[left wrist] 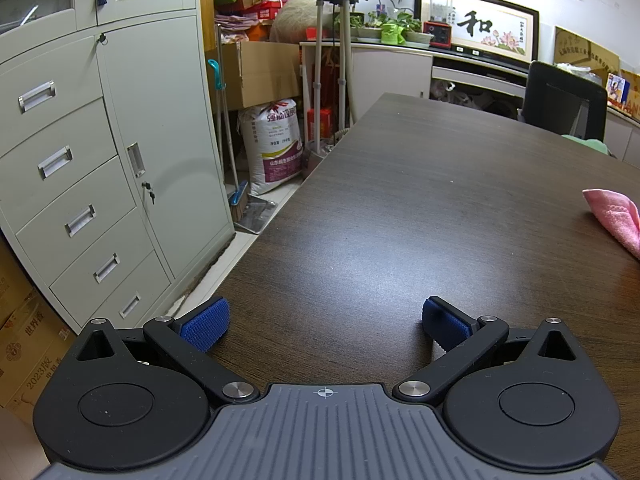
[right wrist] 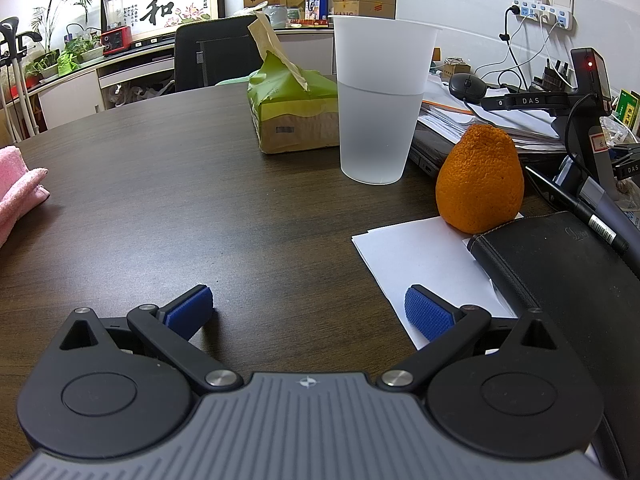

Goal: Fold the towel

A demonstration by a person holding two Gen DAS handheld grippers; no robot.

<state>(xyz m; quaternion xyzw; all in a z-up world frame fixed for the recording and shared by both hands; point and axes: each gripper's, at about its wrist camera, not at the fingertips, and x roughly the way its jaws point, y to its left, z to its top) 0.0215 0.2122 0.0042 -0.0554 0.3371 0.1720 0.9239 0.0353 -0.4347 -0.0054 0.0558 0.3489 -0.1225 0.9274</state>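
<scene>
Step in hand: approach, no grasp yet. My left gripper [left wrist: 324, 320] and right gripper [right wrist: 308, 308] both have jaws spread wide, empty, low over the table [left wrist: 400, 200]. Towel [left wrist: 616, 216] sits bunched at right edge of left view, left edge of right view, i.e. between the grippers. Next, I judge: bring both inward, pinch towel corners.

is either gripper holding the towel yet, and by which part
Nothing is held. The left gripper and right gripper are both open, and the pink towel lies apart on the table.
</scene>
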